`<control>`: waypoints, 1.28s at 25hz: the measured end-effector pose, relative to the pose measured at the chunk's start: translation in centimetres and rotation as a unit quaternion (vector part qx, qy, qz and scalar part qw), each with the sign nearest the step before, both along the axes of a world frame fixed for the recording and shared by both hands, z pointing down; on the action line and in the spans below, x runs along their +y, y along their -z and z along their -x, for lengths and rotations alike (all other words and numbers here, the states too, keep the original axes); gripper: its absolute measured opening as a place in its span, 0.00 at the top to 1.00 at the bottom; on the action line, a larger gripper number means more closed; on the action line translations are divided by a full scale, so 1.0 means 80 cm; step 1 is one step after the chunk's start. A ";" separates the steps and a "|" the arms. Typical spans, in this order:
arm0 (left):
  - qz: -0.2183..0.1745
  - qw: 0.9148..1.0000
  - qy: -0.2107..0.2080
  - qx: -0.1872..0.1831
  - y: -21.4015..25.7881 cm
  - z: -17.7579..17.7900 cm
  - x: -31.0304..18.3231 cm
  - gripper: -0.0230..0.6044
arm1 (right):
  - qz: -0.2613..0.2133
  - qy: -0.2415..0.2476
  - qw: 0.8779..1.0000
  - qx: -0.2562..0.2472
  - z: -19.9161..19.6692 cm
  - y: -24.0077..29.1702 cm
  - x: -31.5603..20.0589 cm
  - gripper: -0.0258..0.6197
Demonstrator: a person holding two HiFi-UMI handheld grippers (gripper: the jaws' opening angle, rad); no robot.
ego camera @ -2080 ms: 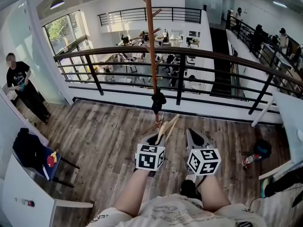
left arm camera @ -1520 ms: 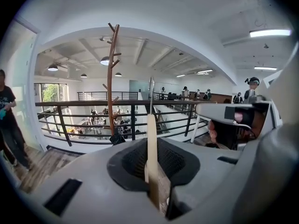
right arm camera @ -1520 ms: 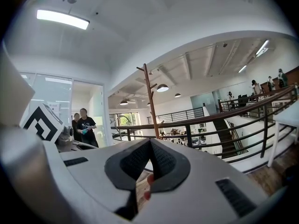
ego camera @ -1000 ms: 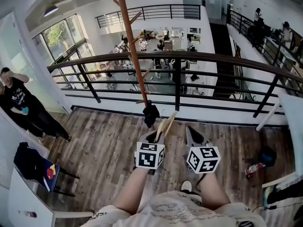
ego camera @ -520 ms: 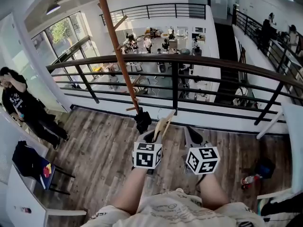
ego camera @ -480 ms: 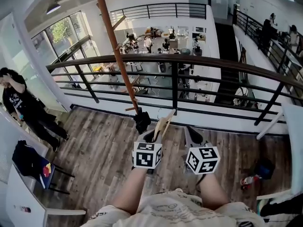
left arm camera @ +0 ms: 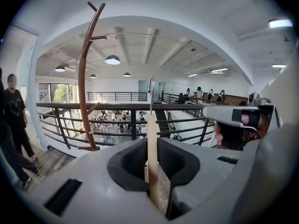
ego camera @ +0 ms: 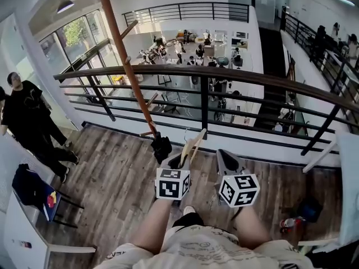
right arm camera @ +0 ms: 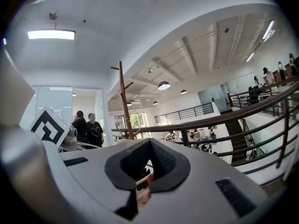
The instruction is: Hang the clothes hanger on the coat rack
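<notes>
The coat rack [ego camera: 124, 60] is a tall brown pole with short branch pegs on a black base [ego camera: 161, 147], standing by the railing to the front left. In the left gripper view the coat rack [left arm camera: 84, 83] rises at the left, well beyond the jaws. My left gripper [ego camera: 179, 160] is shut on the light wooden clothes hanger [ego camera: 194, 143], which sticks up and forward. The hanger [left arm camera: 152, 143] stands edge-on between the jaws of the left gripper [left arm camera: 152, 155], its metal hook [left arm camera: 150, 90] above. My right gripper [ego camera: 224, 157] is beside it, shut and empty; the right gripper [right arm camera: 144, 174] shows only a thin slit.
A dark metal railing [ego camera: 224, 74] with a rounded top rail runs across just ahead, with a drop to a lower floor behind. A person in black [ego camera: 28, 122] stands at the left. A chair with dark clothing [ego camera: 31, 186] is near the left wall. Wooden floor [ego camera: 112, 172] lies below.
The coat rack has slid leftward in the head view and its base now lies just left of the hanger tip. The person at the left has shifted. Both grippers keep their hold and pose.
</notes>
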State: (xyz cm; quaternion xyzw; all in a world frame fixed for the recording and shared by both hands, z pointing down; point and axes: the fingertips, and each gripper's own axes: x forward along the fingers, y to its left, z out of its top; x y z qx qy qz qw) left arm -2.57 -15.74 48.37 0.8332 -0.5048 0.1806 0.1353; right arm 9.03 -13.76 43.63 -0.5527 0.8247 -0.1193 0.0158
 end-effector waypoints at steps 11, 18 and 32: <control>-0.005 1.000 0.014 -0.002 -0.019 -0.018 -0.084 0.87 | 0.002 0.030 1.000 0.000 -0.012 -0.026 -0.079 0.97; -0.007 1.000 0.025 -0.001 -0.030 -0.037 -0.145 0.87 | -0.004 0.042 0.999 0.002 -0.031 -0.036 -0.142 0.97; -0.021 0.997 0.074 0.010 -0.042 -0.002 -0.286 0.87 | -0.017 0.100 0.995 0.023 0.011 -0.062 -0.291 0.97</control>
